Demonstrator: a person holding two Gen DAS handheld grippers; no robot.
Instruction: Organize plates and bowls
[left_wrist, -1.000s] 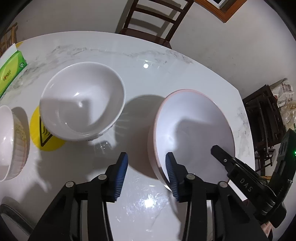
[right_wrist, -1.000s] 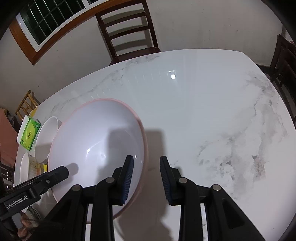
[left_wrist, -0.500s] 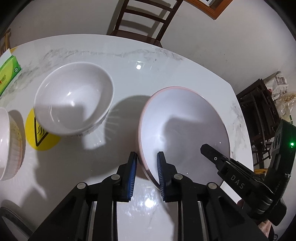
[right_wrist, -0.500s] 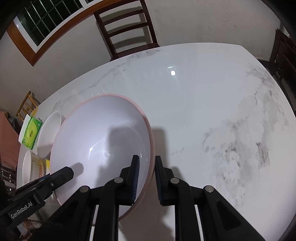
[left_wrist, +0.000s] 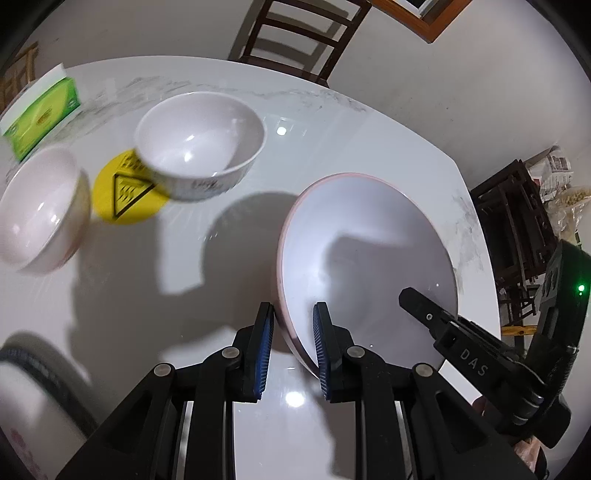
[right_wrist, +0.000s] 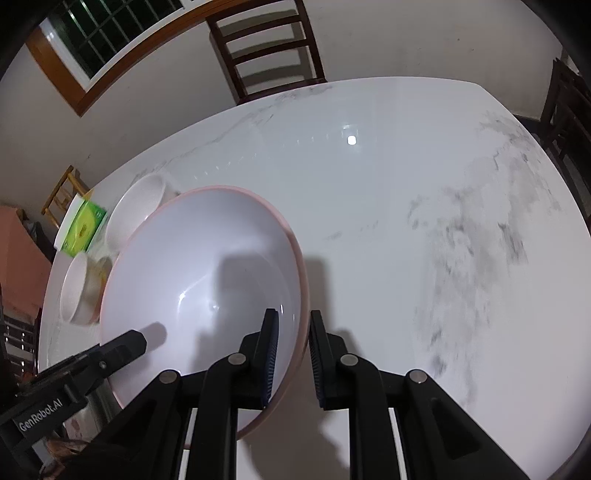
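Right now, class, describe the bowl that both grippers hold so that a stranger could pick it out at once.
Start at the white marble table. The big bowl sits on the side away from the green box, clamped at opposite rims by the left gripper and the right gripper. It is the widest bowl, the only one with a pink rim.

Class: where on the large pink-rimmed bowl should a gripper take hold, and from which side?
Take the large pink-rimmed bowl by its thin rim, from above at opposite sides, one finger inside and one outside. It is too wide to span, so the left gripper and right gripper each pinch an edge.
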